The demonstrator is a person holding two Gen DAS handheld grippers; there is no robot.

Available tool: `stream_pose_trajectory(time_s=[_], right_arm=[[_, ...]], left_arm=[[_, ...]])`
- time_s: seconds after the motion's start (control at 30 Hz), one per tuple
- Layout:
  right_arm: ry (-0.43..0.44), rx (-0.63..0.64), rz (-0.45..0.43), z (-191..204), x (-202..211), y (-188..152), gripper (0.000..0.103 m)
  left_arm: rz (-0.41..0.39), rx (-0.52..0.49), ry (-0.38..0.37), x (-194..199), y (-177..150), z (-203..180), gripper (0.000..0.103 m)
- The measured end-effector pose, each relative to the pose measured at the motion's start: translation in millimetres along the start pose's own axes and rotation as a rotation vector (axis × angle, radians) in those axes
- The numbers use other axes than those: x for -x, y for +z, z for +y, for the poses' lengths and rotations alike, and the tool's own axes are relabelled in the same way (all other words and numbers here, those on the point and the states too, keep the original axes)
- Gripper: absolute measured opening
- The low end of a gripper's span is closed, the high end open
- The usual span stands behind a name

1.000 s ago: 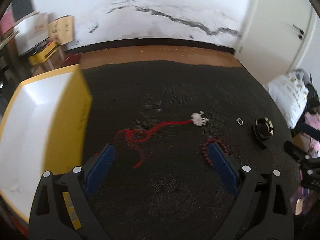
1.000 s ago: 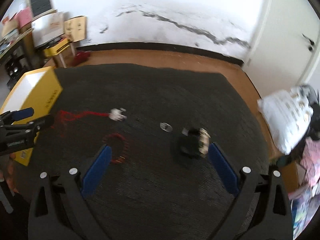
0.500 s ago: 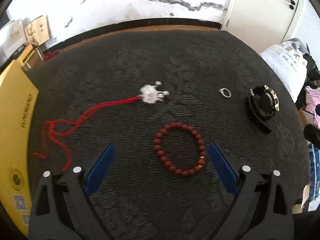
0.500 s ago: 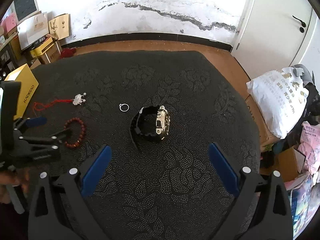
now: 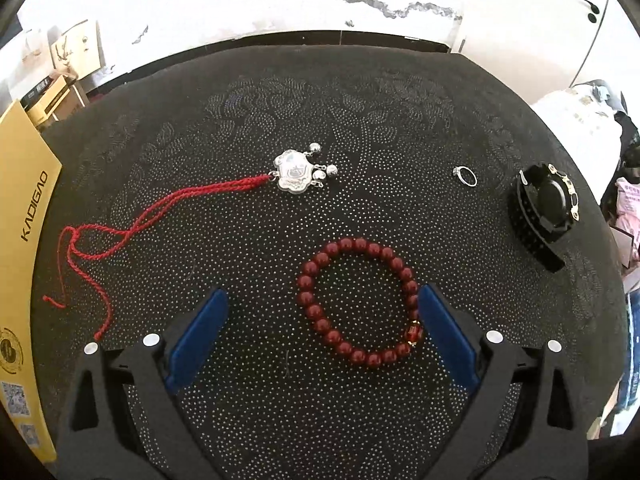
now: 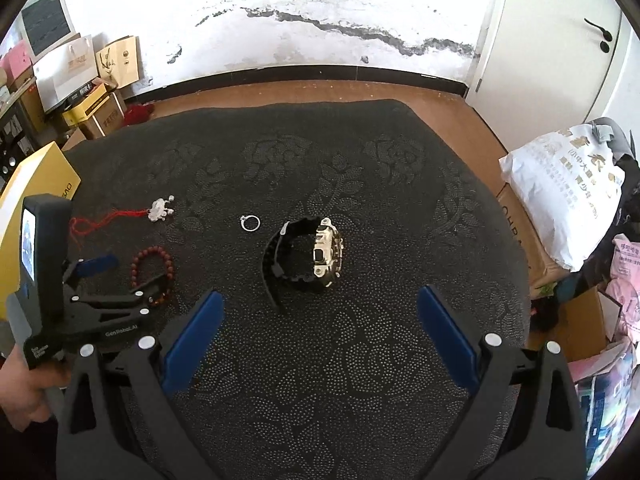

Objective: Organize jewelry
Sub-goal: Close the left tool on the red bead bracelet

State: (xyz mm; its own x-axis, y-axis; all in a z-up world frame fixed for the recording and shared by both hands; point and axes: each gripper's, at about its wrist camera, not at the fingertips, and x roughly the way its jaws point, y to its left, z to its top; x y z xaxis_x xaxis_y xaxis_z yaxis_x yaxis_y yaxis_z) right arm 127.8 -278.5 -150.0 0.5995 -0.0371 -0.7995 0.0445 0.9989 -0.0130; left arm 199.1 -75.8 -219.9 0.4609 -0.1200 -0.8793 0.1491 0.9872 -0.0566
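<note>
While my left gripper [image 5: 322, 316] hangs spread over the bead bracelet [image 5: 357, 302], one finger [image 5: 444, 332] overlaps its rim, so closing risks scattering beads sideways.

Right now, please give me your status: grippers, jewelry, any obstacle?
Both hand-held grippers open, empty. Left hand-held gripper low over red bead bracelet, not closed on it. Right hand-held gripper faces black watch. Nothing in the way.

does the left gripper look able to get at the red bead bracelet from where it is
Probably yes: the left gripper is open, the red bead bracelet lies flat on the black mat between its fingers, and nothing lies over it.
</note>
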Motion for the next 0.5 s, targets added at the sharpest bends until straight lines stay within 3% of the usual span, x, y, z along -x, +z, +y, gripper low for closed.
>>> stream_pose_trajectory(time_s=[0.13, 0.23, 0.33, 0.5], right_arm=[[-0.001, 0.005, -0.002, 0.0, -0.1, 0.0, 0.094], [-0.001, -0.001, -0.006, -1.6, 1.4, 1.7, 0.094], [0.007, 0.007, -0.006, -0.4, 2.1, 3.2, 0.094], [0.014, 0.019, 0.006, 3.8, -1.2, 3.9, 0.094]], left_arm=[[0.021, 0.015, 0.008, 0.3, 2.0, 5.3, 0.091], [0.003, 0.032, 0.037, 9.4, 2.6, 16.6, 0.083], [0.033, 0.048, 0.011, 8.2, 1.9, 27.4, 0.084], [-0.005, -0.032, 0.077, 1.7, -3.7, 15.2, 0.084]])
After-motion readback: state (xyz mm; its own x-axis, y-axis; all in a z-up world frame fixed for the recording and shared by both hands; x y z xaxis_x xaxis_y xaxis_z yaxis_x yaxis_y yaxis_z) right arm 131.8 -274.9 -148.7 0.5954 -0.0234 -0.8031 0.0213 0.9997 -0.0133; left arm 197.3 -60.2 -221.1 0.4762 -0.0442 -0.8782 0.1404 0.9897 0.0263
